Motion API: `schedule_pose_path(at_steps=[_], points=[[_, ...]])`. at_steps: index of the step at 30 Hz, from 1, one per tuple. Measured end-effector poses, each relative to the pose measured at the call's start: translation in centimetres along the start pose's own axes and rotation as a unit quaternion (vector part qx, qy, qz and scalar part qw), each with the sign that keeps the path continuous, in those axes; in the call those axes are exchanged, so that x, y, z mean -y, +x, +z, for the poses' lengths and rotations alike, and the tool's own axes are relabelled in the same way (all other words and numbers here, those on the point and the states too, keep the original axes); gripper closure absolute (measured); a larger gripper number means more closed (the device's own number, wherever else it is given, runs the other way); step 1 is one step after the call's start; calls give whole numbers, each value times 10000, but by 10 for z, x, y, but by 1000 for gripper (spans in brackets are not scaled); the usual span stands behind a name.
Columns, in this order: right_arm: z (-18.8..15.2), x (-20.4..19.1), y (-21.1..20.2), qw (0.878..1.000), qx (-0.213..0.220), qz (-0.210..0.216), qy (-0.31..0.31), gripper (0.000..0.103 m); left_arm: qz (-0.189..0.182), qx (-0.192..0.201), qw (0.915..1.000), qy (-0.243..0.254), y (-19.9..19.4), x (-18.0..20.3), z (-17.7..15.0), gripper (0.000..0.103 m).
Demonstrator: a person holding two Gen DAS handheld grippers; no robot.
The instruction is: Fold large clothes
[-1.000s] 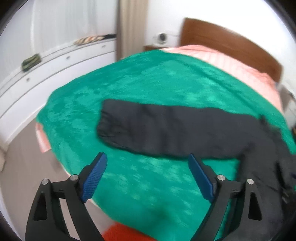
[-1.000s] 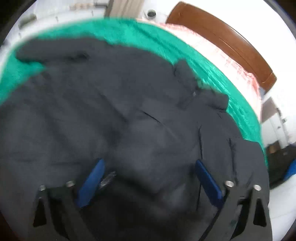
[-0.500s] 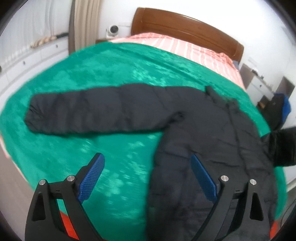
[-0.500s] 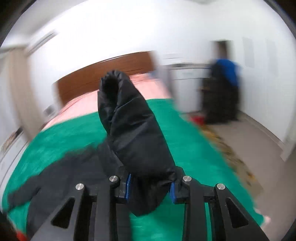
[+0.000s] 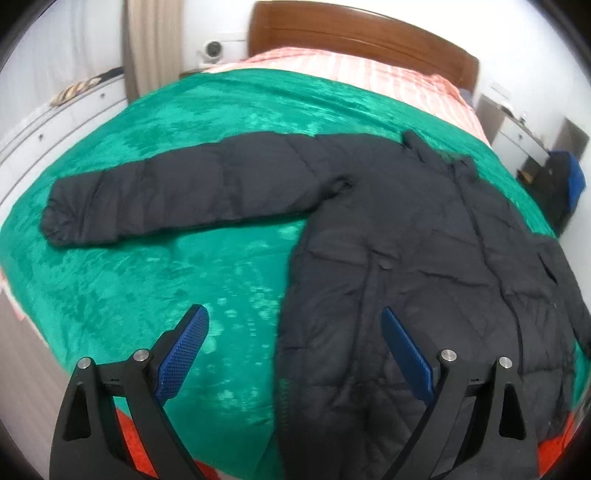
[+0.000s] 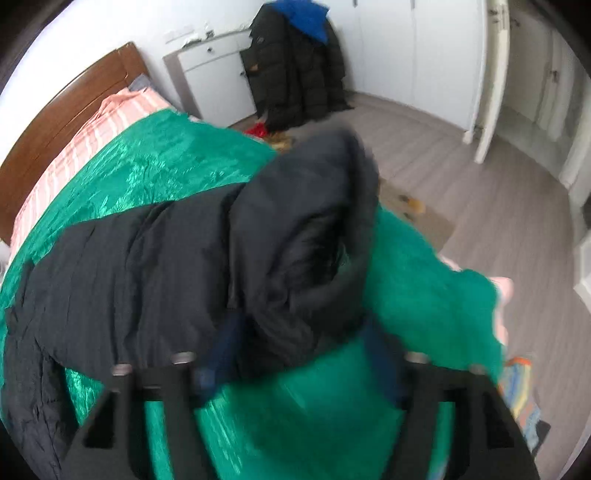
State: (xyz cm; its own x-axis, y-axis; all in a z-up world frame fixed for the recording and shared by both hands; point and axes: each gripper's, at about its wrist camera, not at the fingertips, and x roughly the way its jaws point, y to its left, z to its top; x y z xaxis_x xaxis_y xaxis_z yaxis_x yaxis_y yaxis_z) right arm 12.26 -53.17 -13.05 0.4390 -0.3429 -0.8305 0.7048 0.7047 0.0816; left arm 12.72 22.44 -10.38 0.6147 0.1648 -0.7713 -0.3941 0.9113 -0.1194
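Green, crushed-velvet-looking blanket (image 5: 192,273) covers most of the bed, with a pink striped sheet (image 5: 369,74) showing beyond it below a brown wooden headboard (image 5: 354,33). On the blanket we see the black quilted puffer coat (image 5: 406,251) laid flat, its body stitched into soft padded panels and one sleeve (image 5: 177,199) stretched straight out across the green. From our right wrist view, the coat's other sleeve (image 6: 310,236) rises in a rounded, puffy hump over the blanket edge, its cuff end blurred. Against the far wall a heap of dark coats with something blue on top (image 6: 299,59) leans beside a white cabinet (image 6: 214,77), on a grey plank floor.

Our left gripper (image 5: 295,354) hovers over the coat's lower edge and the blanket, its ribbed blue pads (image 5: 183,354) spread wide, touching nothing. Our right gripper (image 6: 303,350) has its blue fingers set apart on either side of the raised sleeve; motion blur keeps us from telling whether they press the fabric.
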Motion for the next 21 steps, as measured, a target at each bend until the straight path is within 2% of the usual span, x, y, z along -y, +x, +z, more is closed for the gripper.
schedule_pose_path(at_steps=[1,4,7,10,12,14,16,18,20,21], points=[[-8,3,-19,9995,286,-108,43,18,43,45,9999,-108,-1,-4,0,7],[-45,-6,-74,9943,1015,-270,164,12,102,344,9974,-626,-5,-11,0,5],[-83,-26,-107,9909,1304,312,115,11,96,587,9944,-875,-5,-7,-1,5],[-133,-88,-138,9793,1355,1379,-589,9,-56,647,9959,-631,-1,13,-2,4],[-151,-132,-150,9640,1285,1940,-1286,9,-215,652,9971,-314,2,29,-2,4],[-166,-179,-165,9356,1308,2503,-2118,9,-382,757,9964,-15,8,44,-4,3],[-179,-217,-173,9076,1612,2750,-2731,5,-479,842,9951,181,16,53,-5,2],[-187,-243,-166,8930,1781,2833,-3010,1,-587,826,9939,428,32,61,-7,1],[-194,-260,-148,8836,1795,2877,-3228,1,-558,720,9941,584,48,64,-8,1],[-199,-267,-130,8836,1683,2828,-3331,1,-488,566,9949,683,63,66,-11,1]])
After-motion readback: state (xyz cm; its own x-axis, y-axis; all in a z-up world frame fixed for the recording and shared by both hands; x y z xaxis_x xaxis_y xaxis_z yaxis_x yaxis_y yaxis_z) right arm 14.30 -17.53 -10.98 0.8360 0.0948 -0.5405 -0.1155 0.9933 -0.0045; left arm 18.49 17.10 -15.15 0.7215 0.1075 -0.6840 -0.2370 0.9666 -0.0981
